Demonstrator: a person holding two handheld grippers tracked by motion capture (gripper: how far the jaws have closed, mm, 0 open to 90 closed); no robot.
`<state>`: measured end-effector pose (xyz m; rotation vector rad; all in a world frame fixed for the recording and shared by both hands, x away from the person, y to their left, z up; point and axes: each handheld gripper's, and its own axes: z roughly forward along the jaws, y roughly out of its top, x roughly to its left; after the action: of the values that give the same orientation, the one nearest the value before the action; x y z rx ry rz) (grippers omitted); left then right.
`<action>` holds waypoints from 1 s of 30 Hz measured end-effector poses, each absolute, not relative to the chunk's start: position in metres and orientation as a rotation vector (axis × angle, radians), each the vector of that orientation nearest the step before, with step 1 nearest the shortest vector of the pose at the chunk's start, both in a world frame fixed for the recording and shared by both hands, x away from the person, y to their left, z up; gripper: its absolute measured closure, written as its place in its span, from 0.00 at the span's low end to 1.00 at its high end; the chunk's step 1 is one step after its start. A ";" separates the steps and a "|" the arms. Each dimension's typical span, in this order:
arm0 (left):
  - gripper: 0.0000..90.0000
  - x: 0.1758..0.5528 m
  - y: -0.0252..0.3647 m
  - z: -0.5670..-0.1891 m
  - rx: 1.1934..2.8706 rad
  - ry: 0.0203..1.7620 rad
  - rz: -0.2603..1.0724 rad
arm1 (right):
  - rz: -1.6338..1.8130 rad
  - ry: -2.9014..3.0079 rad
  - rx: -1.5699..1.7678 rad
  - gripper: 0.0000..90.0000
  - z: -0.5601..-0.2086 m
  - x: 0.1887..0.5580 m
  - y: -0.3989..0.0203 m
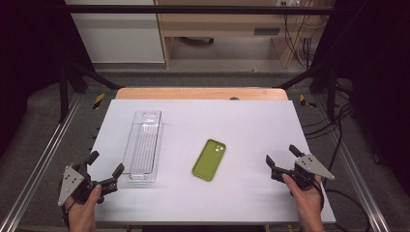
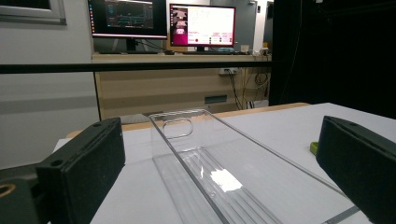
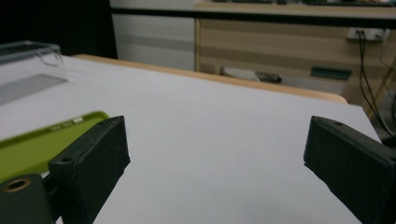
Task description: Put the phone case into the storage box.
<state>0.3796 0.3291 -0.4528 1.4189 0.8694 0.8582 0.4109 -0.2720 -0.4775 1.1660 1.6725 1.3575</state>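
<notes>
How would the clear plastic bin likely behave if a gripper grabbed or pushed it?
The clear plastic bin looks thin-walled and empty, so probably light and apt to slide on the smooth white table. Its glossy walls may be slippery. Long, low and flat-bottomed, it seems unlikely to tip.

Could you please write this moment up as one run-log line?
left gripper: open, empty, beside clear bin | right gripper: open, empty, right of green phone | phone flat on white table, outside bin
</notes>
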 end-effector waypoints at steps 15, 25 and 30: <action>0.01 0.379 0.327 -0.454 1.443 0.865 0.856 | 1.312 1.896 1.220 0.16 -0.472 0.417 -0.248; 0.01 0.379 0.326 -0.454 1.438 0.873 0.858 | 1.158 2.049 1.151 0.17 -0.445 0.437 -0.222; 0.01 0.379 0.326 -0.454 1.441 0.875 0.854 | 1.107 2.122 1.114 0.16 -0.433 0.443 -0.206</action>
<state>0.3786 0.3259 -0.4545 1.4413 0.8747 0.8535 0.4432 -0.2056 -0.4331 1.1145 2.1222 1.1073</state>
